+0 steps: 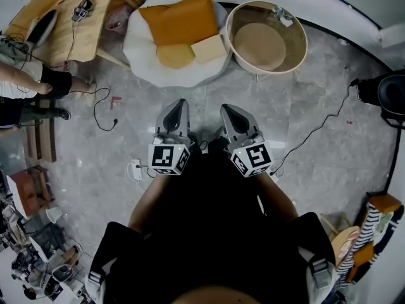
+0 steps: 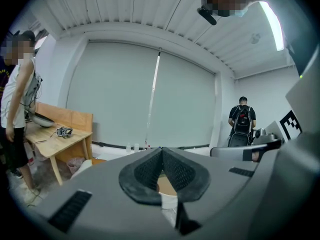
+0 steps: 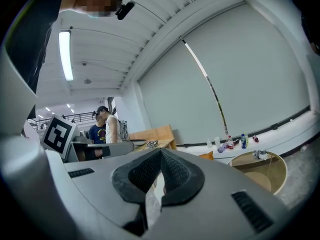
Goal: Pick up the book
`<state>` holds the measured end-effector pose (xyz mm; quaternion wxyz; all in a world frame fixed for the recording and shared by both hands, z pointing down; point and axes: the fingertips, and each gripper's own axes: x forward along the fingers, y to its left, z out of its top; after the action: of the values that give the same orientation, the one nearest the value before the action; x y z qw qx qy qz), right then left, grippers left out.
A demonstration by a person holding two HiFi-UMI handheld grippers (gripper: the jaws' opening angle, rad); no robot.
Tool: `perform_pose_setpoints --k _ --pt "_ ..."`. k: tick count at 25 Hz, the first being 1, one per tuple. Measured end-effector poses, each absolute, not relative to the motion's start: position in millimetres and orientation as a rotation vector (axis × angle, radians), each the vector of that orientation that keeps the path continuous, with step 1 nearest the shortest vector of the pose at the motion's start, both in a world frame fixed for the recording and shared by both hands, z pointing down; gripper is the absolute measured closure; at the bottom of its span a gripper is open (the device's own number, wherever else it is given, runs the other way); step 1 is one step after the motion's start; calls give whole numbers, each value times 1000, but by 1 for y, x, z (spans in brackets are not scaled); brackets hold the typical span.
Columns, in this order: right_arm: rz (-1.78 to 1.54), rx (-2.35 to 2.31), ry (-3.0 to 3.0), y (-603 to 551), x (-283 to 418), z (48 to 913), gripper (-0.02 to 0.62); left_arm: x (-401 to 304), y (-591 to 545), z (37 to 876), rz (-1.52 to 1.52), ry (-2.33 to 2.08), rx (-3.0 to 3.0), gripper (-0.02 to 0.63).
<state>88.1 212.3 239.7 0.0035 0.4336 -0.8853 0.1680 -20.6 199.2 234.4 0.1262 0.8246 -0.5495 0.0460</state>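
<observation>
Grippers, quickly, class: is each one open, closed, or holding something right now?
Left gripper: closed, holding nothing.
Right gripper: closed, holding nothing.

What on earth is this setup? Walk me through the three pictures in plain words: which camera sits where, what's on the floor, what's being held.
There is no robot here. A person holds a hand tool in each hand, the left gripper and the right gripper. Each ends in two fingers that pinch, and each carries a cube with square markers.

The head view comes from a camera on the person's head, looking down at the floor. The left and right gripper views come from cameras riding on the grippers, looking along their fingers into the room.

On the grey floor ahead sit a white seat cushion and a round wooden tub. On the cushion lie an orange pillow and a pale flat square, which may be the book.

Both pairs of fingers are closed, and nothing is held.
</observation>
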Motion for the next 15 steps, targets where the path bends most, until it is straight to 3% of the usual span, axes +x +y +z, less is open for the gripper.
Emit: perform_pose_setpoints --k 15 --pt "569 1461 -2747 181 106 250 594 -1 164 251 179 -1518 2441 598"
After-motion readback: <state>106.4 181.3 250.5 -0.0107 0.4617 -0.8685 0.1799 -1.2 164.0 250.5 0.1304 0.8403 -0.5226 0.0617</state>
